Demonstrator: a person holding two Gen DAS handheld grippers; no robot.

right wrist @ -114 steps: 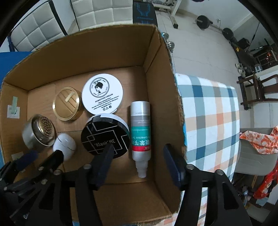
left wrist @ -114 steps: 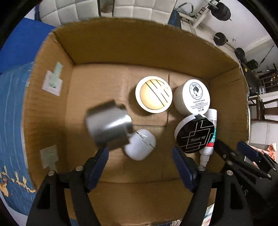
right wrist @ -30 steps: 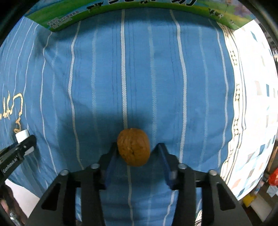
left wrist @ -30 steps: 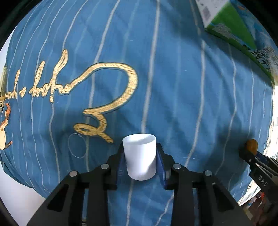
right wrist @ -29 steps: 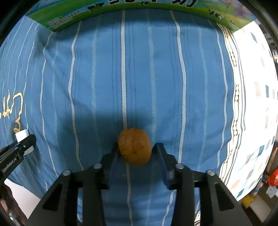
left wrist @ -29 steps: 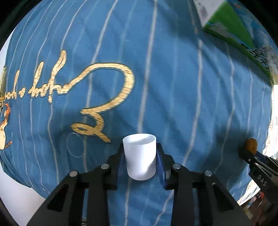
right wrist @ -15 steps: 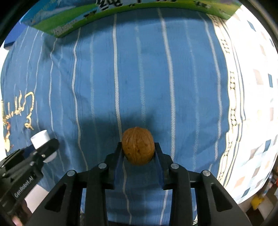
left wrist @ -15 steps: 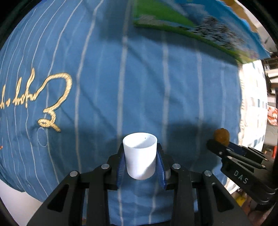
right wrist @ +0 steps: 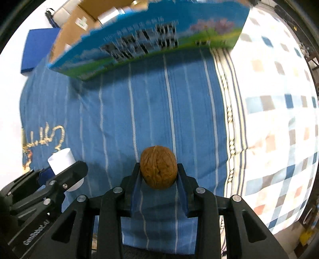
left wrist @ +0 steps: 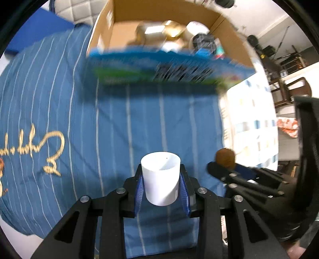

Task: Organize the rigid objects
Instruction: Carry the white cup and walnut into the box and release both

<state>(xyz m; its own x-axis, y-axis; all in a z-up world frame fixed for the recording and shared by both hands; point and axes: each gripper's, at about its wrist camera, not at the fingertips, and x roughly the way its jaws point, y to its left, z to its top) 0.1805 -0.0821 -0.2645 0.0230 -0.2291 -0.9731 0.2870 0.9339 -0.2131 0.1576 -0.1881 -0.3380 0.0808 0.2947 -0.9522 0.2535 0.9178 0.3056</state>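
My left gripper (left wrist: 161, 180) is shut on a small white cup (left wrist: 160, 178), held upright above the blue striped cloth (left wrist: 119, 123). My right gripper (right wrist: 158, 175) is shut on a brown walnut (right wrist: 158, 167). The walnut also shows in the left wrist view (left wrist: 224, 156), to the right of the cup. The cup also shows in the right wrist view (right wrist: 61, 158), at the left. The cardboard box (left wrist: 123, 29) stands ahead, its printed blue-green front wall (left wrist: 159, 70) facing me. Several jars lie inside it, blurred.
A checked cloth (right wrist: 279, 99) covers the surface to the right of the blue cloth. A blue pad (right wrist: 36, 49) lies left of the box. White quilted cushions (left wrist: 79, 10) stand behind the box, and chairs and gym weights are at the far right.
Both grippers have lifted and tilted up with the cup and the walnut still held. The box, earlier only at the top edge, is now in full view ahead.
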